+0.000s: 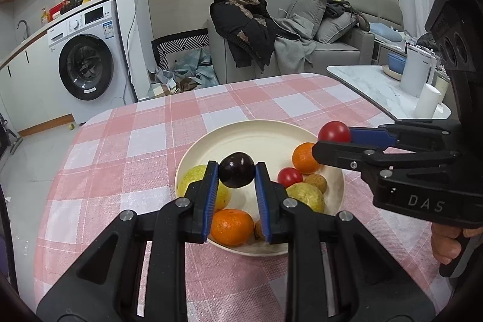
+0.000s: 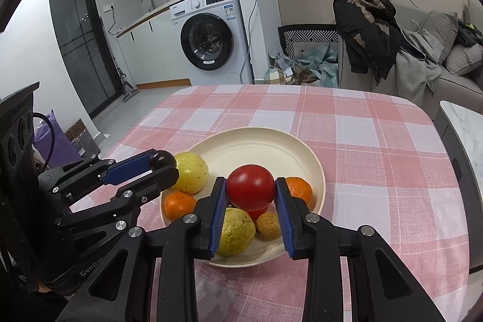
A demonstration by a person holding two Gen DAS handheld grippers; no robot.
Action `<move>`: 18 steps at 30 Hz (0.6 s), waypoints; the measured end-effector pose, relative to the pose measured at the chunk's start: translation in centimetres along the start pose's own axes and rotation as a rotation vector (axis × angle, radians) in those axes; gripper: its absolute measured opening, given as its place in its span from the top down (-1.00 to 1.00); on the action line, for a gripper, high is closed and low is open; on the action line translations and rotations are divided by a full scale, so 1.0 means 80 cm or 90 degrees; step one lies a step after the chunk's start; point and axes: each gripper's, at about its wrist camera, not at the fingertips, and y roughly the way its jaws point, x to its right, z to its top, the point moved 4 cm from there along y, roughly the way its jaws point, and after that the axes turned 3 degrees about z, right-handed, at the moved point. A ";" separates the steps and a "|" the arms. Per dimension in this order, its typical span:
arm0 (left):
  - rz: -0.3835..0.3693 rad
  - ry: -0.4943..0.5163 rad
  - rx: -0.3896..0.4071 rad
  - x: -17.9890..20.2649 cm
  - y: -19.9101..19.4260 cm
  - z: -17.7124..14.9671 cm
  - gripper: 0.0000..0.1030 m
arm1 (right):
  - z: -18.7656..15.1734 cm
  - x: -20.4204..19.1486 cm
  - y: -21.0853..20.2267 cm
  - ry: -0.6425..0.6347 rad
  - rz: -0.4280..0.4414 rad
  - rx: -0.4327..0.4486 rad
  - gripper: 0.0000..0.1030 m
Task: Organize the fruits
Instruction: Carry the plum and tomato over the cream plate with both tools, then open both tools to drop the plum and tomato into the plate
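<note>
A cream plate sits on the pink checked tablecloth and holds several fruits. My left gripper is shut on a dark plum above the plate's left half; it shows in the right wrist view. My right gripper is shut on a red tomato above the plate's right edge; it also shows in the left wrist view. In the plate lie two oranges, two yellow-green guavas, a small tomato and a small brownish fruit.
The table ends near a grey sofa with clothes. A marble side table with a white kettle and cup stands at right. A washing machine stands behind at left.
</note>
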 end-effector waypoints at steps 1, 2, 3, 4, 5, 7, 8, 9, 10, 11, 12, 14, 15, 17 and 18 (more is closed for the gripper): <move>0.001 -0.001 -0.002 -0.001 0.003 -0.001 0.58 | 0.000 0.001 0.004 0.001 -0.001 -0.003 0.37; 0.003 -0.002 -0.005 -0.002 0.007 -0.002 0.58 | 0.000 0.001 0.007 0.002 -0.002 -0.007 0.37; 0.003 -0.003 -0.007 -0.004 0.011 -0.003 0.58 | 0.000 0.002 0.011 0.003 -0.003 -0.012 0.37; 0.003 -0.004 -0.009 -0.005 0.014 -0.003 0.58 | 0.000 0.002 0.014 0.003 -0.003 -0.016 0.37; 0.003 -0.006 -0.011 -0.006 0.016 -0.004 0.58 | 0.000 0.002 0.018 0.003 -0.003 -0.021 0.37; 0.003 -0.005 -0.015 -0.007 0.022 -0.004 0.58 | 0.000 0.002 0.027 0.000 -0.007 -0.030 0.37; 0.003 -0.005 -0.016 -0.008 0.025 -0.004 0.58 | 0.000 0.002 0.032 0.000 -0.009 -0.034 0.37; 0.003 -0.003 -0.016 -0.008 0.027 -0.004 0.58 | 0.000 0.003 0.036 0.000 -0.011 -0.038 0.37; 0.003 -0.001 -0.017 -0.009 0.029 -0.004 0.58 | 0.001 0.004 0.040 0.002 -0.012 -0.040 0.37; 0.004 0.001 -0.017 -0.008 0.030 -0.004 0.58 | 0.001 0.006 0.044 0.004 -0.014 -0.043 0.36; 0.005 0.004 -0.016 -0.007 0.031 -0.005 0.58 | 0.000 0.008 0.049 0.007 -0.014 -0.048 0.36; 0.006 0.008 -0.016 -0.006 0.034 -0.006 0.58 | -0.001 0.011 0.054 0.011 -0.018 -0.052 0.36; 0.006 0.009 -0.017 -0.006 0.035 -0.007 0.58 | -0.001 0.012 0.055 0.012 -0.019 -0.050 0.36; 0.005 0.007 -0.019 -0.007 0.038 -0.008 0.58 | -0.001 0.013 0.056 0.015 -0.016 -0.049 0.36; 0.004 0.006 -0.021 -0.007 0.039 -0.008 0.58 | -0.001 0.013 0.056 0.016 -0.015 -0.048 0.36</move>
